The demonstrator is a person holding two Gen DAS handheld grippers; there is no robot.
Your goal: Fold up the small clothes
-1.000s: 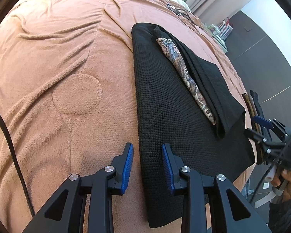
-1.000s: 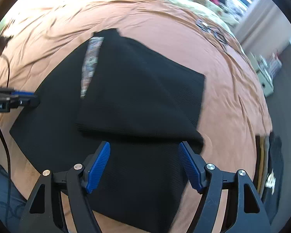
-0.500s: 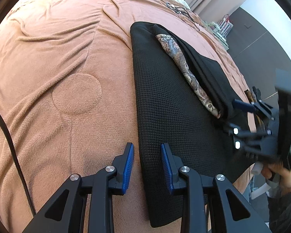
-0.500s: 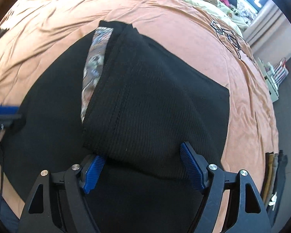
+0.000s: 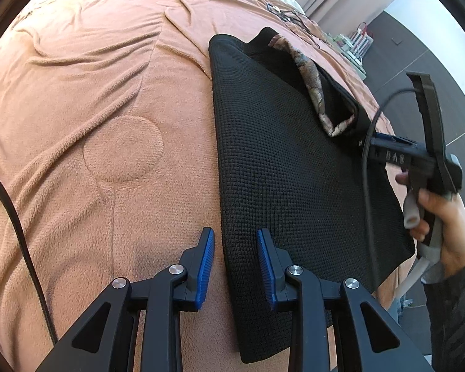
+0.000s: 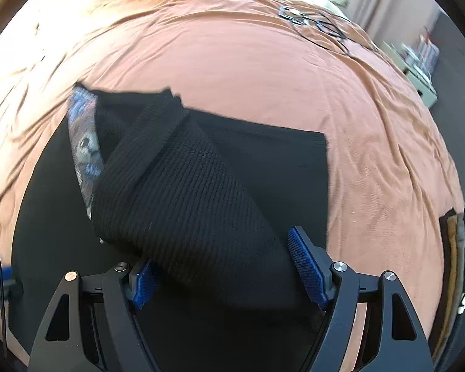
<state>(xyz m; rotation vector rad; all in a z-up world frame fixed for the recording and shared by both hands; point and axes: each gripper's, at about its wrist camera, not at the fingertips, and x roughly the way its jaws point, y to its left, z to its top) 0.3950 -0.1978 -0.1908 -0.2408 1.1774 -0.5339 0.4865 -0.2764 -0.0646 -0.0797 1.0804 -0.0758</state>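
**Black waffle-knit garment half folded on the bed**

Nearest in the left wrist view: left hand-held gripper, blue ribbed pads a little apart, straddling the near left edge of the black garment without pressing it. Clamped on nothing.

Nearest in the right wrist view: right hand-held gripper, jaws spread wide, a thick folded flap of the same garment lying between the pads. Left pad partly buried under the flap, right pad just beside its edge; no clear squeeze visible. Seen from the left wrist, held in a person's hand with a dark sleeve, a black cable looping from it.

Garment: black, grid-like waffle texture, laid flat and roughly rectangular on the bed, flap raised and rolled over on the right side. Patterned lining strip, grey-brown paisley-like print, showing along the fold.

Beneath: terracotta fleece blanket, soft nap, wrinkled, with a stitched circle outline.

Farther right: a stack of folded dark and tan clothes at the bed's edge. No containers in view.
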